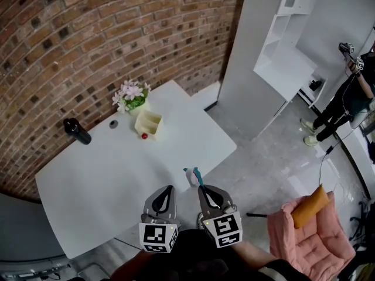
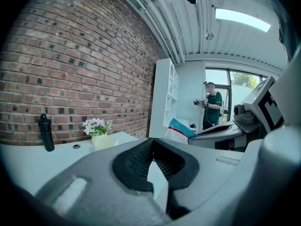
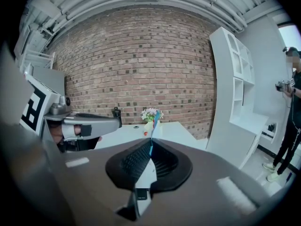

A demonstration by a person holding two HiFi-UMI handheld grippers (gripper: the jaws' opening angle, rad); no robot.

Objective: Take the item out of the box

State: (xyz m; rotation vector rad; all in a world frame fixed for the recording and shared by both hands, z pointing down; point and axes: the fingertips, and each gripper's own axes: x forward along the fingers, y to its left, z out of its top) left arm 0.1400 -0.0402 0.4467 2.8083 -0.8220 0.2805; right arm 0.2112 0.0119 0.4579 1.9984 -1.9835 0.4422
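Observation:
A cream open box (image 1: 148,124) stands at the far side of the white table (image 1: 88,186), beside a pot of pale flowers (image 1: 132,95). A small red ball (image 1: 144,136) lies against the box's front. My right gripper (image 1: 201,187) is shut on a thin flat packet (image 1: 193,176), white with a teal top and a red stripe. It holds the packet upright over the table's near edge. In the right gripper view the packet (image 3: 154,121) stands up from the closed jaws. My left gripper (image 1: 170,188) is shut and empty, close to the left of the right one.
A black bottle (image 1: 77,131) and a small grey cap (image 1: 113,123) sit at the table's far left, by the brick wall. A white shelf unit (image 1: 293,34) stands to the right. A pink chair (image 1: 313,233) is at the lower right. A person (image 1: 345,92) stands far right.

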